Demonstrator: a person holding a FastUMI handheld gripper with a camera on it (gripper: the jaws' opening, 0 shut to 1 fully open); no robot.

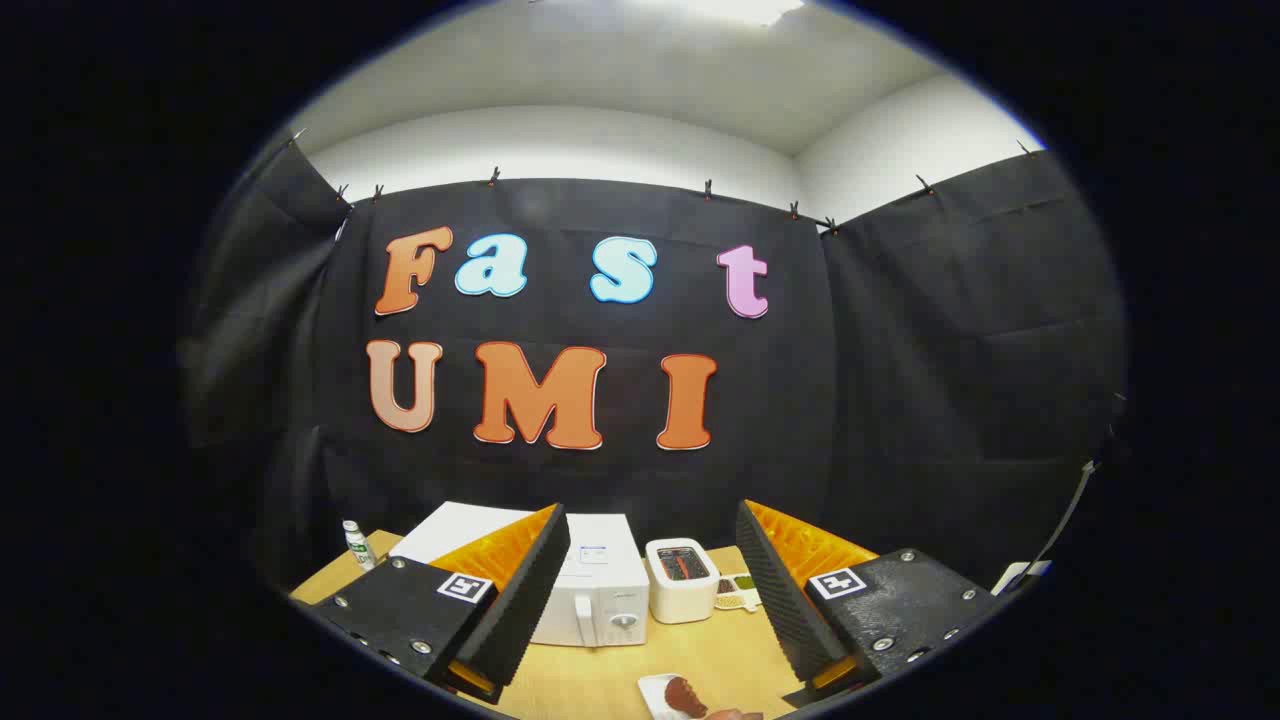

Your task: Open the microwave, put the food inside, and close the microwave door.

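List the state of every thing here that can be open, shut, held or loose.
gripper: open, fingers spread wide, holding nothing.
microwave: door shut, standing on the table beyond the fingers.
white toaster-like appliance: upright beside the microwave; whether it is on cannot be told.
food on a small plate: loose on the table, near the fingers.
small bottle: upright, cap on.

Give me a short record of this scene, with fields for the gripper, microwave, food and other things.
gripper: open, holding nothing, fingers wide apart above the table
microwave: white, door closed, beyond the fingers
food: brown piece on a white plate, close below the fingers
toaster: white, beside the microwave
bottle: small, at the table's far corner
table: wooden
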